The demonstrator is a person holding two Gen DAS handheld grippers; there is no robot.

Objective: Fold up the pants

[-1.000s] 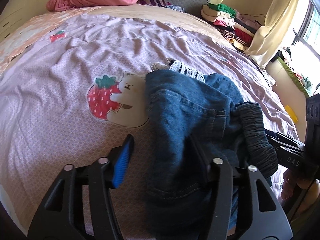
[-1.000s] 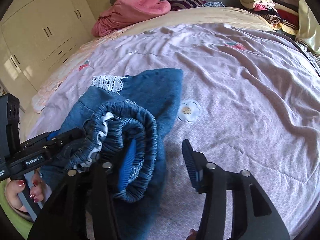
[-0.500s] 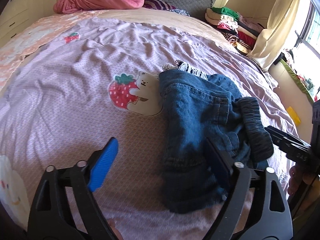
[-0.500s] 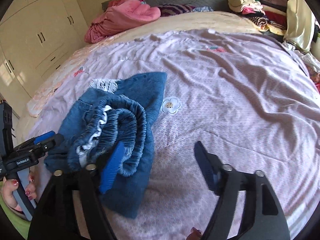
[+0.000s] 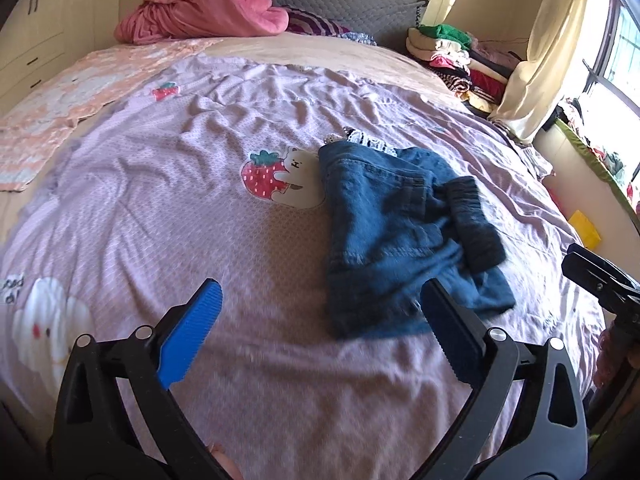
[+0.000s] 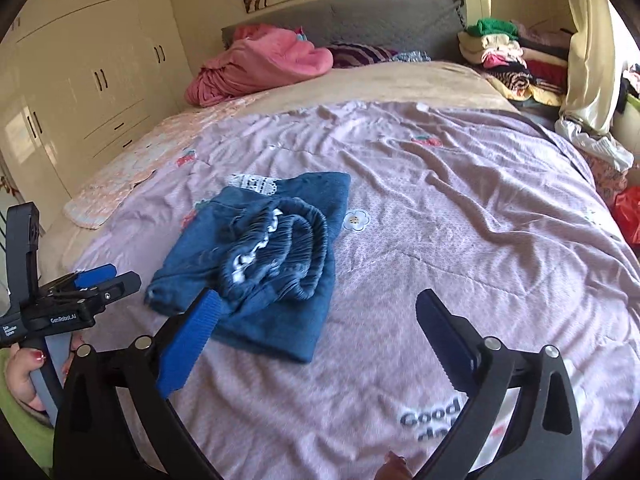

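Pants of dark blue denim (image 5: 394, 236), small and folded into a rough bundle, lay on the lilac quilted bedspread (image 5: 160, 208), with their gathered elastic waistband (image 6: 292, 248) bunched on top and a strip of white lace trim (image 6: 254, 183) showing at the far edge. Relative to the pants, the printed strawberry-and-bear patch (image 5: 280, 178) sat touching their left side in the left wrist view, and a small white flower print (image 6: 356, 220) sat just beside their right side in the right wrist view.

Both grippers were apart from the pants, on the near side of the bundle and above the bedspread. The left gripper (image 5: 320, 320) pointed forward over the bed, with the pants ahead and to its right; its jaws stood wide apart and held nothing, the blue pad (image 5: 192, 328) on one finger showing clearly. The right gripper (image 6: 316, 340) pointed forward likewise, with the pants ahead and to its left, jaws wide apart and empty. In the right wrist view, the hand (image 6: 24, 376) with red-painted nails gripped the left tool's handle, to the near left of the pants.

Farther from the pants, a crumpled pink blanket (image 5: 204, 12) lay against the grey padded headboard (image 6: 380, 20), and a stack of folded clothes (image 5: 452, 52) stood at the far right.
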